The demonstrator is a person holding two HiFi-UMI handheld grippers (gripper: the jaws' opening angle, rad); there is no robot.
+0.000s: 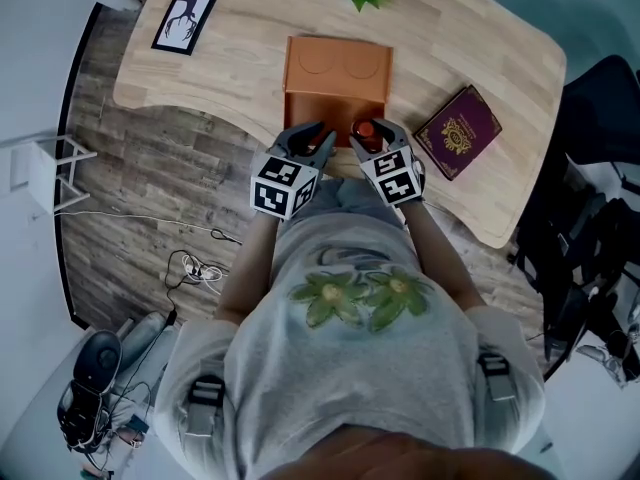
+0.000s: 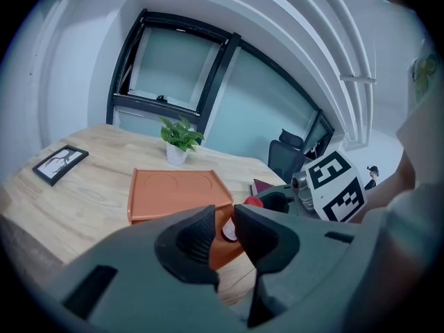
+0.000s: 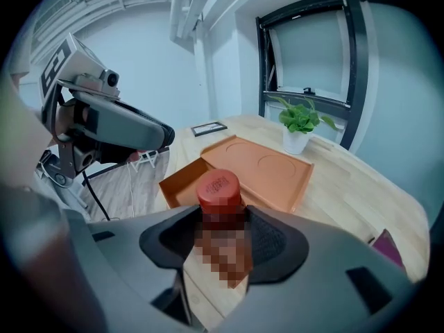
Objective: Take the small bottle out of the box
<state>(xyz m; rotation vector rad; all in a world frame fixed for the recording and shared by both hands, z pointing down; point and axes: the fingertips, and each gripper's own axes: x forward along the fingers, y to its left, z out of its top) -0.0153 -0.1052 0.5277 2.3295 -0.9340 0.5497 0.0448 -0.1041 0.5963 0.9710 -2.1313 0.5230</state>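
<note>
**Clerk:** Item one, small bottle. Location?

**Checker:** Red cap uppermost, long axis near upright. In the head view it stands over the 5 o'clock corner of the box. Whether its base is clear of the near wall cannot be told.

**Clerk:** Item two, right gripper?

**Checker:** Clamped on the bottle's body just below the cap, a pad on each side.

**Clerk:** Item three, left gripper?

**Checker:** Jaws narrow, only a slit between them, with nothing in it. The bottle lies at its 2 o'clock, near but apart.

**Clerk:** Item four, box fittings?

**Checker:** Orange tray, open. The lid lies flat on the table at the tray's 12 o'clock.

**Clerk:** Next move?

**Checker:** Probably the right gripper's job alone. Lift along the bottle's axis, then draw it toward 6 o'clock, away from the tray.
</note>
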